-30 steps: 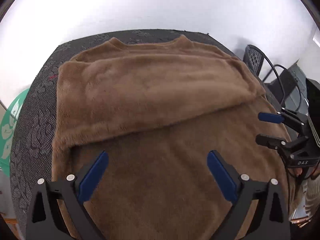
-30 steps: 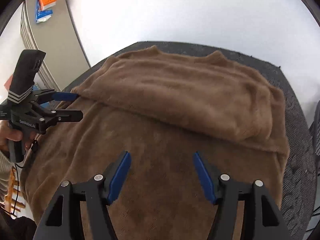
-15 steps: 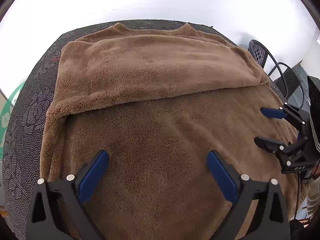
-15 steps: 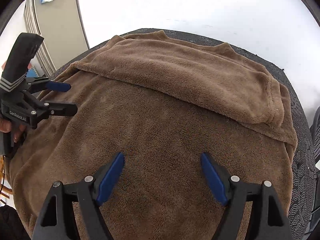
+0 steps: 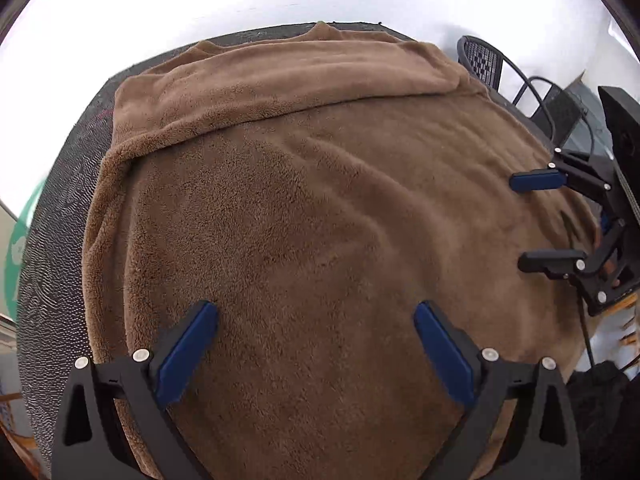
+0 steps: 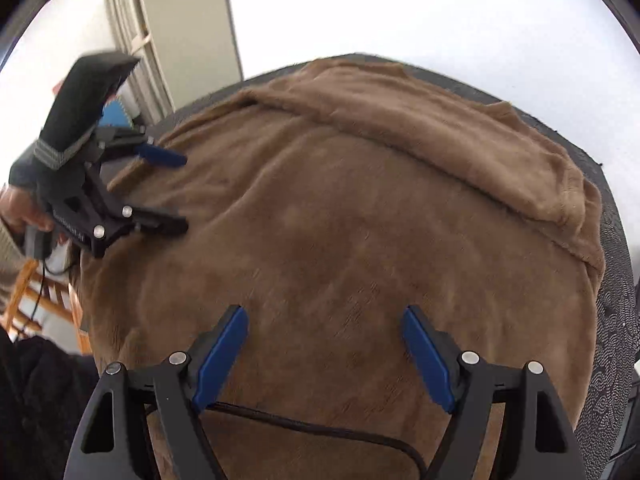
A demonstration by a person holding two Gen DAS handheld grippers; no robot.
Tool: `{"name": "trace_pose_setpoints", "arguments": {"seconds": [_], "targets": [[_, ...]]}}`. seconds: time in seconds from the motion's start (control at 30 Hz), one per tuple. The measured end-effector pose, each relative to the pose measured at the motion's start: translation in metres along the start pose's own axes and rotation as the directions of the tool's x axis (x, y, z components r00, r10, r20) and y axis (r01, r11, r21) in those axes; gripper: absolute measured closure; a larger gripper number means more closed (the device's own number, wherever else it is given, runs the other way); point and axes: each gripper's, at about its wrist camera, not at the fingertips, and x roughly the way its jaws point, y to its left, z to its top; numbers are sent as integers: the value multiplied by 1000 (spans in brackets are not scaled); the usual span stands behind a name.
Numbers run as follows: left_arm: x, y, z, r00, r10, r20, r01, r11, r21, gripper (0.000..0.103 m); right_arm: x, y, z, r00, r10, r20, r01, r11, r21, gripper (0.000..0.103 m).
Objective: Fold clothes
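- A brown fleece garment (image 5: 320,220) is spread across a dark patterned table (image 5: 52,240), covering most of it.
- The far part of the garment is folded back toward the near side, so that a doubled band (image 5: 288,76) is formed beyond both grippers; its edge runs across the cloth ahead of the fingertips.
- The left gripper (image 5: 316,344) is held above the near half of the garment with its jaws spread wide; nothing is clasped, and only fleece is seen between the blue pads (image 5: 186,354).
- The right gripper (image 6: 324,348) is likewise released, its jaws parted over the fleece with no cloth pinched between the pads (image 6: 220,354).
- From the left wrist view, the right gripper (image 5: 536,220) is seen off to the right, over the garment's right side.
- From the right wrist view, the left gripper (image 6: 176,192) is seen up and to the left, over the garment's left edge, gripped by a hand (image 6: 20,210).
- A dark cable (image 6: 320,426) is laid over the fleece just below the right gripper's fingers.
- A black mesh chair (image 5: 484,62) is seen beyond the table, to the right of the left gripper.
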Motion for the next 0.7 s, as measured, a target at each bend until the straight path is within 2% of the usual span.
{"name": "trace_pose_setpoints", "arguments": {"seconds": [0.4, 0.53, 0.7], "targets": [[-9, 0, -11, 999, 29, 38, -27, 999, -28, 1, -5, 1, -12, 999, -26, 20, 26, 1000, 16, 21], [-22, 1, -25, 997, 41, 67, -39, 999, -37, 1, -20, -1, -18, 995, -66, 75, 62, 997, 52, 21], [-43, -7, -48, 994, 19, 110, -16, 1000, -22, 1, -57, -11, -32, 977, -115, 179, 95, 988, 119, 21]]}}
